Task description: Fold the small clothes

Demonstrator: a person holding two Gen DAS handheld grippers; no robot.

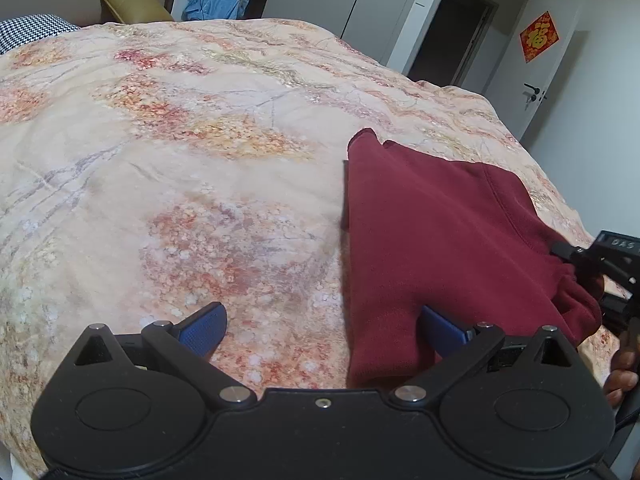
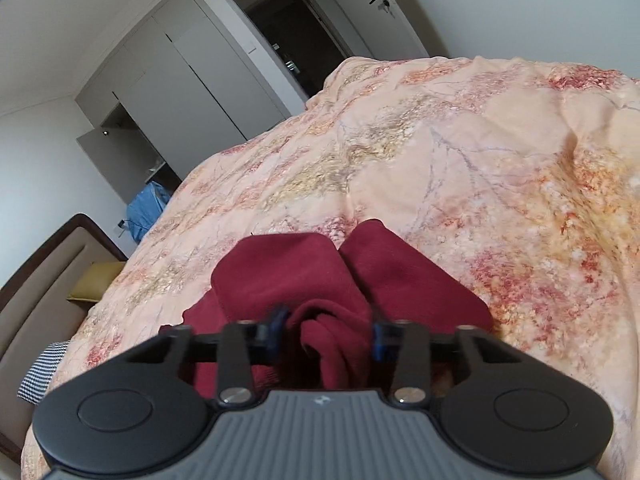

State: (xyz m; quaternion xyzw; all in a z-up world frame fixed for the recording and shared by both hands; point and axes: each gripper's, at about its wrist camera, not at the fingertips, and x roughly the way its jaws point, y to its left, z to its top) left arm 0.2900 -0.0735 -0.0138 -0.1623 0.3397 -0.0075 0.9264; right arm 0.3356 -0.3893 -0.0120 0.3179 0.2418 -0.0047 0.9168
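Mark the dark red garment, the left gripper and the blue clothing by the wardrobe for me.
dark red garment [image 1: 432, 232]: left wrist view, flat middle of the fabric.
left gripper [image 1: 322, 330]: left wrist view, midway between its blue fingertips.
blue clothing [image 1: 218, 2]: left wrist view, middle of the heap.

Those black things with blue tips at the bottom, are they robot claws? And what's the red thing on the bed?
They are hand-held grabbing tools; a person holds one in each hand, with a camera on each. One picture looks along the left tool, whose blue fingers are spread open, one beside the cloth's edge. The other picture looks along the right tool, which has bunched red cloth between its fingers; whether it pinches, I can't tell. The red thing is a small dark red garment, partly folded, lying on a flowery bedspread.
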